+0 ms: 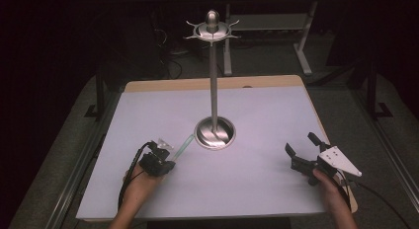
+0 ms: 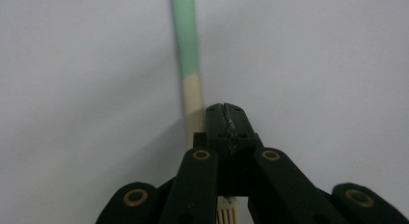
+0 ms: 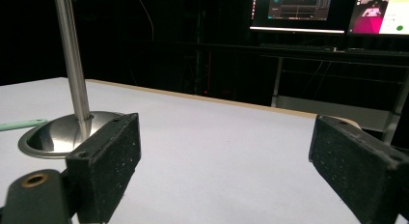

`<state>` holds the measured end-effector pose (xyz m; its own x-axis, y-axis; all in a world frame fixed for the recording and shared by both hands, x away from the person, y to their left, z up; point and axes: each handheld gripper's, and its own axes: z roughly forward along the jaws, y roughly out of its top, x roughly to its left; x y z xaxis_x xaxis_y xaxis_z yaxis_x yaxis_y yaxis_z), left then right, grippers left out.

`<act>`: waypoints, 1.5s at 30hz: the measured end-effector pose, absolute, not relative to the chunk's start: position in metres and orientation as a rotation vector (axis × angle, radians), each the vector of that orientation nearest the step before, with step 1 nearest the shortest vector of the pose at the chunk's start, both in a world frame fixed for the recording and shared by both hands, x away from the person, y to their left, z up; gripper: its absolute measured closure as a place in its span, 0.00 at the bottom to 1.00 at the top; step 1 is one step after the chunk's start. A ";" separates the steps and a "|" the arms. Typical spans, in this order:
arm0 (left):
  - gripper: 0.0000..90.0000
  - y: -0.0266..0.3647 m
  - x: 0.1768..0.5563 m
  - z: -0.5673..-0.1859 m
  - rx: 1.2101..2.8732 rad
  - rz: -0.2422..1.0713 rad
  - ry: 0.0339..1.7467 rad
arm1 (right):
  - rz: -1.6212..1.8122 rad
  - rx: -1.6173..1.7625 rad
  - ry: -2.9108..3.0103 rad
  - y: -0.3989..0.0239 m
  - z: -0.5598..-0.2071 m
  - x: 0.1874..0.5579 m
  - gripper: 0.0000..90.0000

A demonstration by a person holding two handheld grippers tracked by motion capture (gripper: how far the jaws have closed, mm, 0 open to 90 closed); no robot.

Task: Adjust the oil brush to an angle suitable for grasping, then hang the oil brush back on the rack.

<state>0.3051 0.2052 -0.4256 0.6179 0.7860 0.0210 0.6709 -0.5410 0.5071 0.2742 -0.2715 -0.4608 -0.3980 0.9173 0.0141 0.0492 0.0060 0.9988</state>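
A tall steel stand (image 1: 214, 81) with curved hooks at its top (image 1: 212, 29) rises from a round base (image 1: 215, 133) at mid-table. A thin green and beige stick (image 1: 184, 146) lies on the white table (image 1: 267, 115), pointing at that base. My left gripper (image 1: 171, 161) is shut at the stick's near end. In the left gripper view the stick (image 2: 185, 45) runs along the left side of the closed jaws (image 2: 225, 110), and its near end is hidden under them. My right gripper (image 1: 301, 144) stands open at the right, empty, facing the stand's pole (image 3: 72, 55).
The table's wooden back edge (image 1: 212, 83) and right edge are close to the right hand. Behind the table stand a desk frame (image 1: 276, 21) and lit monitors (image 3: 299, 9) in a dark room. The stick's green tip (image 3: 21, 123) nearly reaches the base (image 3: 53, 134).
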 end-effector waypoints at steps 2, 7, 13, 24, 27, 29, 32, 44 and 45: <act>1.00 0.210 0.307 -0.426 2.391 0.369 1.169 | 1.485 1.026 1.543 -0.272 -0.461 0.274 0.12; 1.00 0.221 0.310 -0.424 2.380 0.399 1.200 | 1.484 1.025 1.543 -0.272 -0.461 0.274 0.12; 1.00 0.223 0.310 -0.421 2.330 0.339 1.170 | 1.487 1.027 1.539 -0.271 -0.461 0.274 0.12; 0.80 0.229 0.320 -0.409 2.369 0.262 1.048 | 1.484 1.028 1.542 -0.271 -0.461 0.275 0.12; 0.72 0.227 0.326 -0.409 2.387 0.239 1.031 | 1.484 1.028 1.542 -0.271 -0.461 0.275 0.12; 0.70 0.224 0.330 -0.407 2.402 0.227 1.022 | 1.482 1.024 1.543 -0.271 -0.461 0.275 0.12; 0.69 0.219 0.339 -0.403 2.410 0.208 1.012 | 1.478 1.025 1.548 -0.271 -0.461 0.275 0.12; 0.68 0.192 0.377 -0.396 2.521 0.186 0.954 | 1.476 1.026 1.548 -0.271 -0.461 0.274 0.12; 0.68 0.190 0.380 -0.395 2.537 0.183 0.951 | 1.476 1.025 1.548 -0.271 -0.461 0.274 0.12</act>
